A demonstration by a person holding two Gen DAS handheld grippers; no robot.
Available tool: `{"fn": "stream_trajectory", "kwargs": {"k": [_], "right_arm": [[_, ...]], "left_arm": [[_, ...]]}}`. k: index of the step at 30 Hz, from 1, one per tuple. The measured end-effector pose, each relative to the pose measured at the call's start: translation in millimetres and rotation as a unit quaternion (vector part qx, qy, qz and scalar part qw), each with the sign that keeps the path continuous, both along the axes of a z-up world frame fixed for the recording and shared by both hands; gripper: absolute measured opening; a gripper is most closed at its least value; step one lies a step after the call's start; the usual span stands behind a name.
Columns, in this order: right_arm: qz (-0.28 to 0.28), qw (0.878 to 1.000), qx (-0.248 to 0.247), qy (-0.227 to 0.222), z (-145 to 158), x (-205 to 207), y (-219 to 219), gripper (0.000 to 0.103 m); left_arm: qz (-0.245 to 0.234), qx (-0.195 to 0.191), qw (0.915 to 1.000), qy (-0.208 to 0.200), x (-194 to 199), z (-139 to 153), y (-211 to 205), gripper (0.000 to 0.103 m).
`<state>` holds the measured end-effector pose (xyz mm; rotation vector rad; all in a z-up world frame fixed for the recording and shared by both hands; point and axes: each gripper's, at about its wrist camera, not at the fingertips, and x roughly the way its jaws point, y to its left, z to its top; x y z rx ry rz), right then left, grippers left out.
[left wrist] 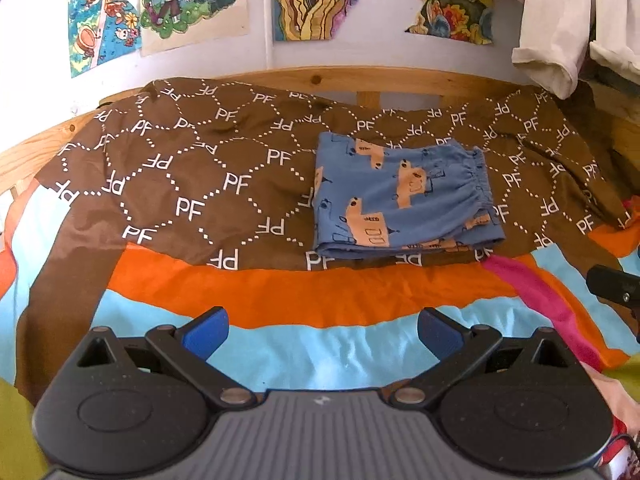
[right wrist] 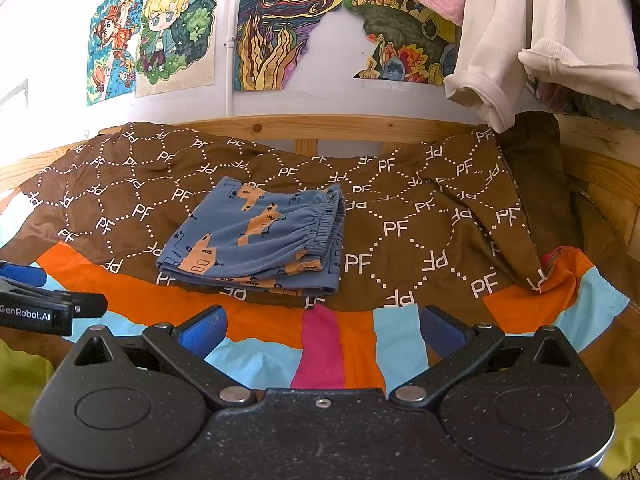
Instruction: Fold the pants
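Right gripper (right wrist: pixel 320 334) sits low at six o'clock, blue-padded fingers (right wrist: pixel 202 334) spread wide with nothing between them, over a striped orange, sky-blue and pink bedcover (right wrist: pixel 320 354). Dead centre lie the folded blue pants with tan vehicle prints (right wrist: pixel 256 238), elastic waistband towards three o'clock, resting on a brown cloth printed with white PF letters (right wrist: pixel 400 236). At nine o'clock, the left gripper (right wrist: pixel 36 300) pokes in. Up at twelve, coloured drawings (right wrist: pixel 276 28) cover the wall; cream garments (right wrist: pixel 516 40) hang at two.

Blue truck-print pants (left wrist: pixel 404 200) lie folded flat on brown cloth.
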<state>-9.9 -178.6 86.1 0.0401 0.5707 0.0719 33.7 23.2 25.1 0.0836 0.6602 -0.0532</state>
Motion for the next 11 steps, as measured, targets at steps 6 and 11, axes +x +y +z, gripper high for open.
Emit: {"fn": "stream_trajectory", "kwargs": {"k": [6, 11], "right_arm": [[0.0, 1.0, 0.001, 0.001, -0.9, 0.3, -0.1, 0.102], [0.002, 1.0, 0.0, 0.002, -3.1, -0.2, 1.2, 0.102]], "left_arm": [[0.004, -0.001, 1.0, -0.002, 0.1, 1.5, 1.2, 0.103], [0.009, -0.006, 0.9999, 0.003, 0.9, 1.5, 2.3, 0.103]]}}
